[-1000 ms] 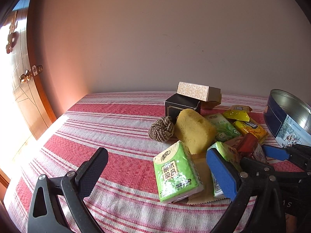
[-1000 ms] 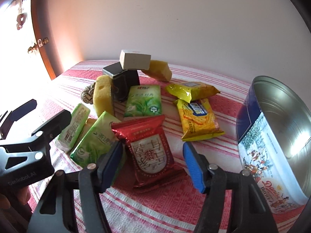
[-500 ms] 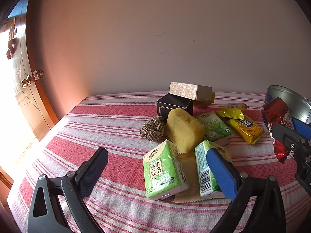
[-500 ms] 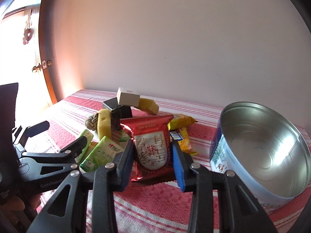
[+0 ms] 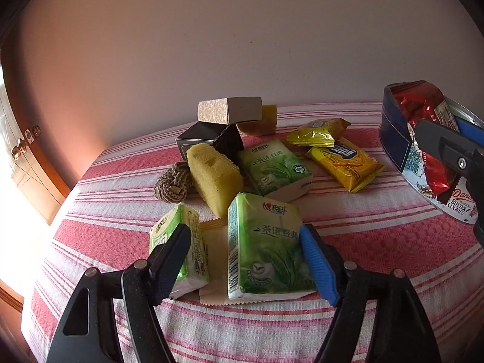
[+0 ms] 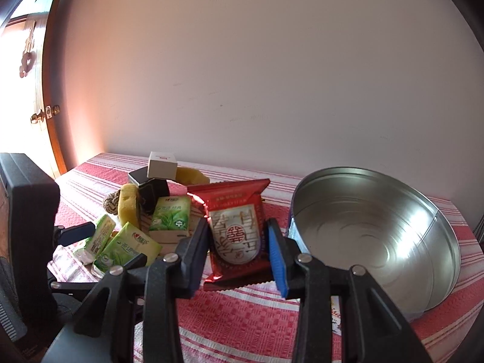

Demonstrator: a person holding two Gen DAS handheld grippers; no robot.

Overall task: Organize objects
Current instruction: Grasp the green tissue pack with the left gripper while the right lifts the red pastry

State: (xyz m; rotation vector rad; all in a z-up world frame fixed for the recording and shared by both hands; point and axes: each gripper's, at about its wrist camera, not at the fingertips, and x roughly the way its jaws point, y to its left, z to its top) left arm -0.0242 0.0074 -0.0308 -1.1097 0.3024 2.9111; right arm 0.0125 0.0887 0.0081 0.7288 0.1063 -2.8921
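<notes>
We noted that the right gripper (image 6: 239, 252) had closed on the red snack packet (image 6: 234, 230) within the last second and lifted it off the striped tablecloth (image 5: 378, 236); it now held the packet upright, pinched at both side edges, just beside the rim of the empty cookie tin (image 6: 378, 233). In the left wrist view the packet hung in front of the tin's near wall, not yet over the opening. The left gripper (image 5: 245, 260) had come forward to the two nearest green tissue packs, and its jaws had just been closing from full width. The larger green tissue pack (image 5: 266, 248) sat between them, the blue pad at its right edge; the black pad lay against the smaller green tissue pack (image 5: 181, 248), so we could not confirm a grip and read the jaws as part open. The sponge (image 5: 214, 178), yellow snack bags (image 5: 345, 160), rope knot (image 5: 172, 181) and boxes (image 5: 230, 112) remained on the cloth. We judged the tin loading barely begun: one item in transit, a second being targeted.
</notes>
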